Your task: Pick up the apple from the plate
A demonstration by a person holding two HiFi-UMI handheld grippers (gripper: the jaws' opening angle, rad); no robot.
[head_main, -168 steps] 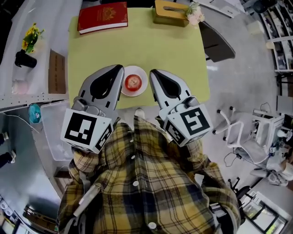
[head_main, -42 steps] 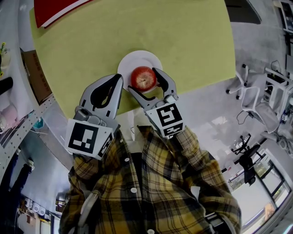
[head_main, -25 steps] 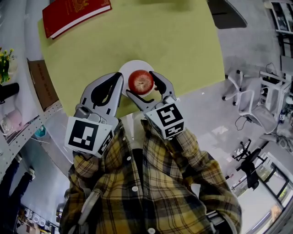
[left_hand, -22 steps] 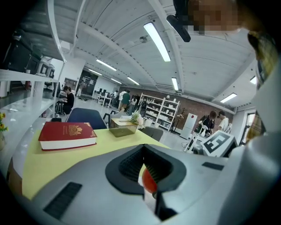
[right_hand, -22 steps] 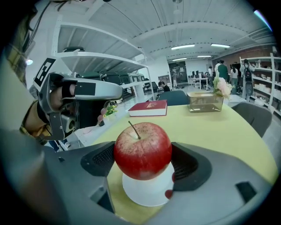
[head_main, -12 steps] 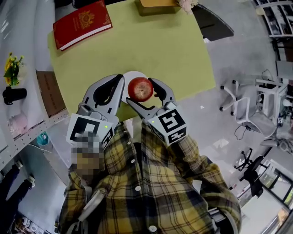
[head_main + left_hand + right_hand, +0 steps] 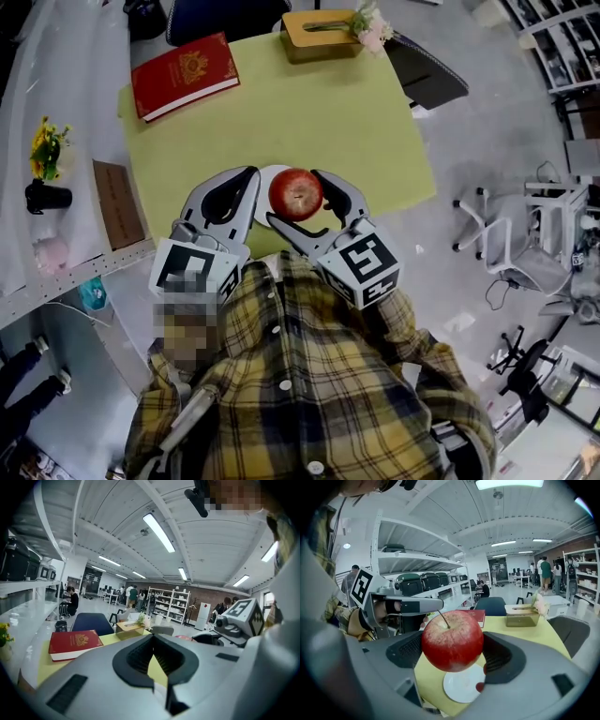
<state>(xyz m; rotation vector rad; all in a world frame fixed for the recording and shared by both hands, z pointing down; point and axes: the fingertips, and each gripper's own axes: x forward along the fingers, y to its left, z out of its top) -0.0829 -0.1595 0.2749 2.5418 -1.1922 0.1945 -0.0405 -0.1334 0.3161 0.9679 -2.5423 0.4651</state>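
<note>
Right gripper [image 7: 298, 201]: fingers clamped on the apple [image 7: 452, 641], one pad on each flank and the stem pointing up. A side grip suits a round fruit, since the pads sit at its widest part and it cannot roll out. In the right gripper view the apple hangs above the white plate [image 7: 459, 689] and appears clear of it, so I judge the lift done or nearly so.

Left gripper [image 7: 243, 187]: fingers together with nothing between them. It is parked just beside the apple on the person's left, apparently idle and out of the working hand's way.

Room to move: the plate sits near the table's [image 7: 309, 108] front edge, close to the person's body, so pulling straight back leaves little space. Upward and forward over the yellow top is open. The red book [image 7: 185, 73] and the wooden box [image 7: 321, 26] lie at the far corners, well apart from the apple. The left gripper is the only near obstacle, so any sideways move is safer to the right.
</note>
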